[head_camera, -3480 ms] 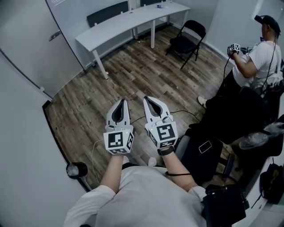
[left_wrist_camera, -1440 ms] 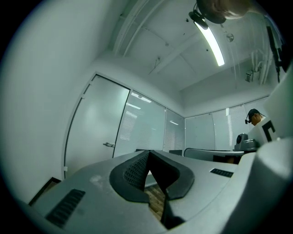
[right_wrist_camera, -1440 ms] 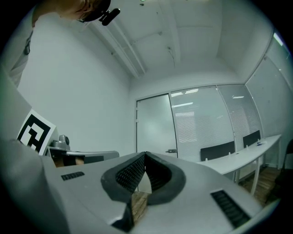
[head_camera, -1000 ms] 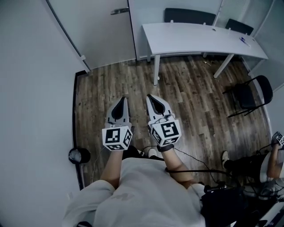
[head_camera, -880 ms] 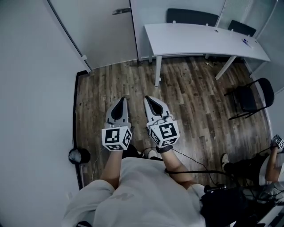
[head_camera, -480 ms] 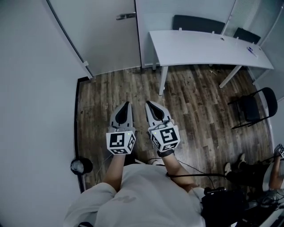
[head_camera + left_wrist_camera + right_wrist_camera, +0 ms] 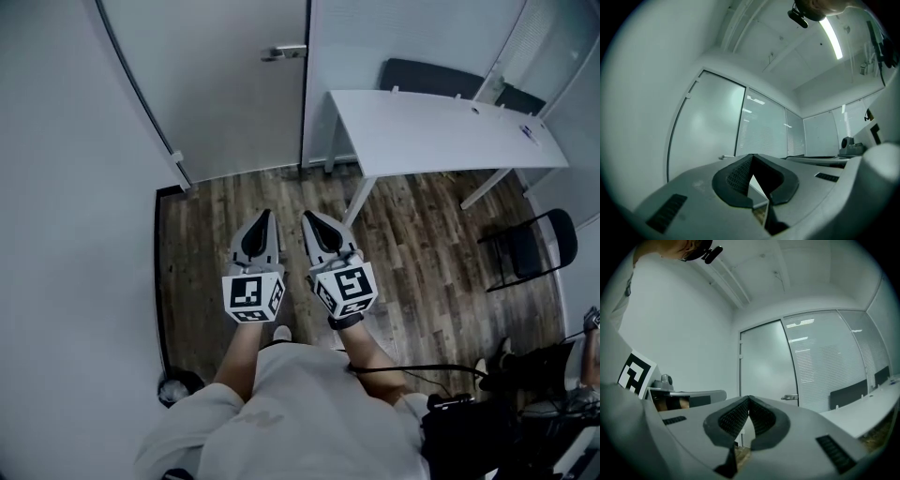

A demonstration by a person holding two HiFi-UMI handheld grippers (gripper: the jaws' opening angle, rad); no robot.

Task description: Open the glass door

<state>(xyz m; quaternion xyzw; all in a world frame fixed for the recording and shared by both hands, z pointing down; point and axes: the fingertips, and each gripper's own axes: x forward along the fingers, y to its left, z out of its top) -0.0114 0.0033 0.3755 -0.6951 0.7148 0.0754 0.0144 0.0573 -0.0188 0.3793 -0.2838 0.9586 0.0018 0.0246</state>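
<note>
The frosted glass door [image 7: 216, 89] stands closed in its dark frame at the top of the head view, with a metal lever handle [image 7: 284, 52] near its right edge. My left gripper [image 7: 262, 215] and right gripper [image 7: 307, 217] are held side by side above the wood floor, both pointing at the door and still some way short of it. Both are shut with nothing between the pads. The left gripper view shows the door [image 7: 708, 133] and handle [image 7: 725, 157] past the shut left gripper [image 7: 751, 156]. The right gripper view shows the door [image 7: 766, 366] and handle [image 7: 790, 397] beyond the right gripper [image 7: 748, 398].
A white desk [image 7: 441, 131] stands right of the door against a frosted partition, with dark chairs [image 7: 427, 75] behind it. A black folding chair [image 7: 530, 248] stands at the right. A plain wall [image 7: 66, 234] runs along the left, with a round black object [image 7: 178, 386] at its foot.
The person has walked toward the door, so door and handle sit nearer and more central. Both grippers came forward together, side by side, and stayed shut.
</note>
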